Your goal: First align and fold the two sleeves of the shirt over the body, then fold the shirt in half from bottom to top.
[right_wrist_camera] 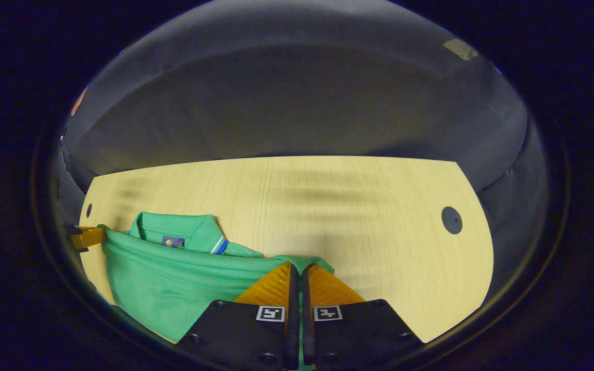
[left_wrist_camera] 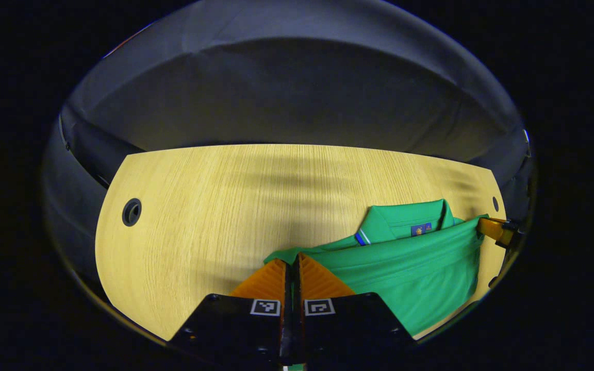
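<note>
Both the left gripper (left_wrist_camera: 293, 264) and right gripper (right_wrist_camera: 297, 272) have fingers pinching the green knit polo shirt's (left_wrist_camera: 421, 278) hem over the pale wooden desk (left_wrist_camera: 214, 216), apparently mid bottom-to-top fold; next, lay the hem at the collar (left_wrist_camera: 405, 219).

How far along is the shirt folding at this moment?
The sleeves look already folded in, none trailing beside the green shirt. In hand is the bottom-to-top fold: left gripper and right gripper, jaws closed, each pinch a hem corner, carried up near the collar. Left: lay the hem down on the table and let go.

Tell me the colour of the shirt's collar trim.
Blue and white striping on the green shirt collar edge, clearest in the right gripper view.
</note>
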`<state>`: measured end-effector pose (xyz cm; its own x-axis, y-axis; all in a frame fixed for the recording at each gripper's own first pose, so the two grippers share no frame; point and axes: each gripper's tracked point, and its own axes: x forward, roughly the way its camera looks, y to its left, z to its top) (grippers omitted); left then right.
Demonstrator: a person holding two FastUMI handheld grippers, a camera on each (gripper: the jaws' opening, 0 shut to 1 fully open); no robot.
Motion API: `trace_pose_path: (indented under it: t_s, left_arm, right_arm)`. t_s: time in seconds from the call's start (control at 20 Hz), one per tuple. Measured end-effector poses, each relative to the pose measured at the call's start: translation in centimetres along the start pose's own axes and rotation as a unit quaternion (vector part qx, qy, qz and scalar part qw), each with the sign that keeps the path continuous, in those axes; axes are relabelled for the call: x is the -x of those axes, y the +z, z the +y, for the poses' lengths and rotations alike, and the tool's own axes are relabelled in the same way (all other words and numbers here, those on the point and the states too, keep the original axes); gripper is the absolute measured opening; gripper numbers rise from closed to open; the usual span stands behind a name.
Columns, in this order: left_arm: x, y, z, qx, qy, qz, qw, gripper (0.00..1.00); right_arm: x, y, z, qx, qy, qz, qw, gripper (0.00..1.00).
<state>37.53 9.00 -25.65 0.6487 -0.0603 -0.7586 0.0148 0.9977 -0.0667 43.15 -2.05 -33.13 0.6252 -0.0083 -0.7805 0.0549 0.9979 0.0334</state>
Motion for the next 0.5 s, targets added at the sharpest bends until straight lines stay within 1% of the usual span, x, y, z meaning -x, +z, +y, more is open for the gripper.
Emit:
trace_pose_path:
  t_s: [0.15,0.2,0.25,0.3,0.4,0.45,0.5]
  left_arm:
    - [-0.8,-0.6,-0.4,0.026,-0.008,0.0,1.0,0.04]
    - [-0.8,-0.9,-0.2,0.03,-0.01,0.006,0.999,0.04]
    - [-0.6,-0.9,-0.2,0.039,-0.011,0.002,0.999,0.05]
    - [-0.8,-1.0,-0.4,0.046,-0.016,0.003,0.999,0.1]
    - [0.1,-1.2,-0.3,0.051,-0.019,0.006,0.999,0.12]
    - [0.7,-1.1,-0.2,0.054,-0.016,0.001,0.998,0.19]
    - [1.3,-0.6,0.0,0.055,-0.008,-0.009,0.998,0.38]
  right_arm:
    - [-0.1,-0.1,-0.2,-0.013,0.007,0.002,1.0,0.08]
    - [-0.2,-0.2,-0.3,-0.013,0.006,0.002,1.0,0.12]
    - [0.1,0.0,-0.3,-0.015,0.01,0.002,1.0,0.14]
    - [0.3,0.1,-0.2,-0.016,0.018,-0.005,1.0,0.3]
    - [1.8,1.1,-0.3,-0.022,0.027,-0.026,0.999,0.61]
    - [2.7,1.7,-0.6,-0.022,0.025,-0.039,0.999,0.74]
    - [3.9,2.3,-0.8,-0.025,0.027,-0.054,0.998,0.87]
